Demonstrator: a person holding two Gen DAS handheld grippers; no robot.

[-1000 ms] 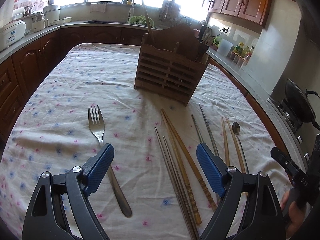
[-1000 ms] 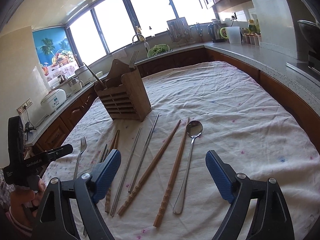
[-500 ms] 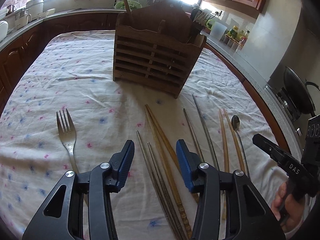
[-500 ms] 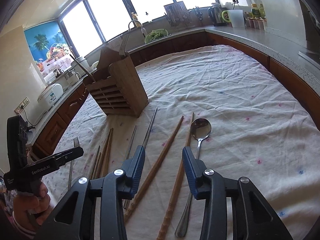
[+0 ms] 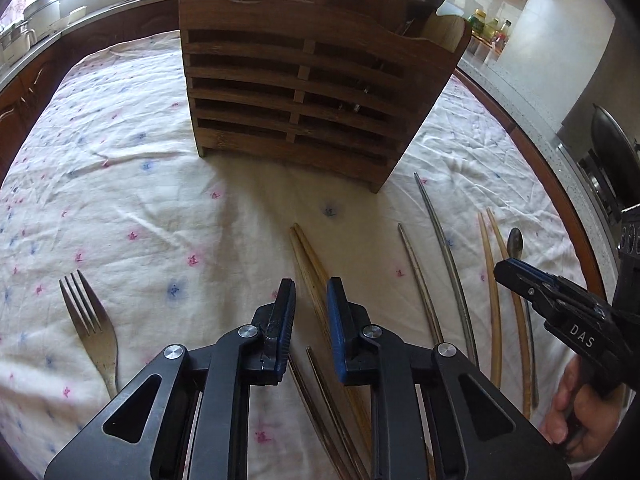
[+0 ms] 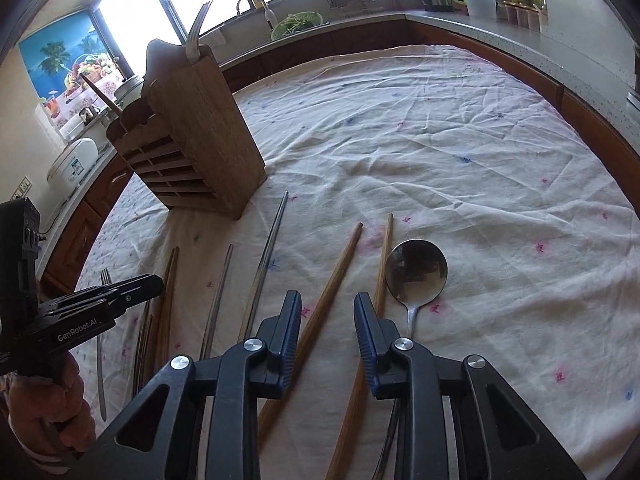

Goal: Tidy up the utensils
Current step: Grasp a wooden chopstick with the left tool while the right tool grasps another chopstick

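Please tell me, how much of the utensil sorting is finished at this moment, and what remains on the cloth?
Done: one fork and a brown stick already stand in the wooden holder. In hand: nothing; the left gripper and right gripper have just been closing above wooden chopsticks, without gripping them. Left: the spoon, another fork and the metal chopsticks lie on the cloth.

Holder [image 5: 312, 92] top cut off by the upper edge of the left view, chopsticks' [image 5: 316, 280] near ends hidden under the left gripper [image 5: 311, 300], spoon [image 6: 416, 272] handle hidden behind the right gripper [image 6: 328, 312], fork [image 5: 94, 332] handle cut off lower left.
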